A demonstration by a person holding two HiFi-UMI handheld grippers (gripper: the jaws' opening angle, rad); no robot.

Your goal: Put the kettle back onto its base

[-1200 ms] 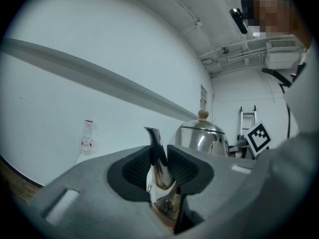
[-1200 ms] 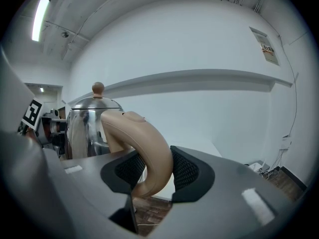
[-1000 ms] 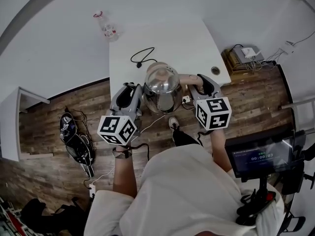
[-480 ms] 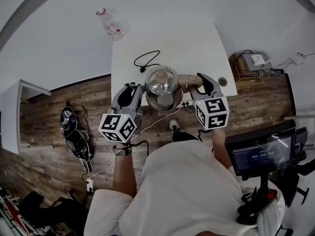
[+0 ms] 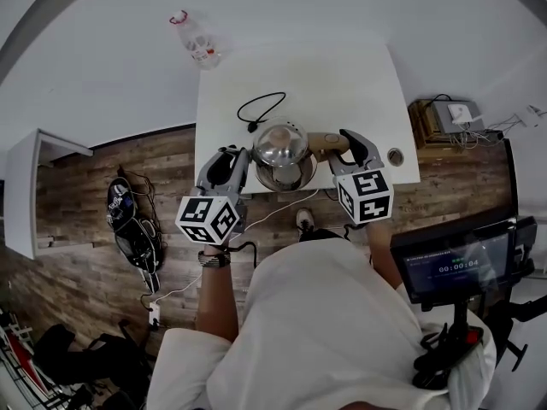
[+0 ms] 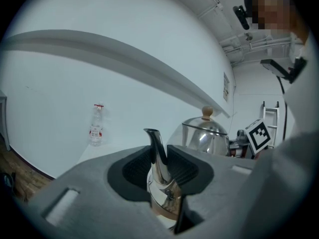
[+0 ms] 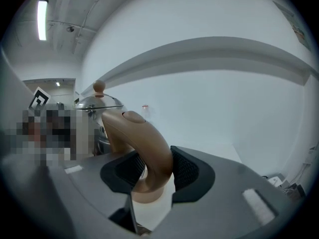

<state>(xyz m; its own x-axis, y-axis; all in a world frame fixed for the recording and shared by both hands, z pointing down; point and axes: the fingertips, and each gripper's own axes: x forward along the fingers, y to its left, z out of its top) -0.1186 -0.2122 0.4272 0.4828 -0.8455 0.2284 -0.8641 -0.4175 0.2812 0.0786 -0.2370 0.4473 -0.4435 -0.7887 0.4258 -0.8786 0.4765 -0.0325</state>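
Observation:
A shiny steel kettle point(image 5: 285, 150) with a tan handle point(image 5: 323, 141) and a wooden lid knob hangs over the front edge of the white table point(image 5: 333, 84), carried between both grippers. My left gripper point(image 5: 246, 159) is shut on the thin curved spout point(image 6: 157, 156), which stands upright between its black pads. My right gripper point(image 5: 338, 143) is shut on the tan handle point(image 7: 149, 151), its pads pressing the handle's lower bend. A black cord with a plug point(image 5: 261, 108) lies on the table just beyond the kettle. The kettle's body hides whatever is right under it, and I cannot make out a base.
A plastic bottle point(image 5: 195, 39) stands by the table's far left corner. A cable hole point(image 5: 395, 155) is at the table's front right. On the wooden floor lie a black bag point(image 5: 128, 233) and a white cable point(image 5: 265, 213). A monitor point(image 5: 453, 267) stands at my right.
Both grippers have carried the kettle forward and down, from over the floor by the table's front edge to above the table's front part. Both grips are unchanged.

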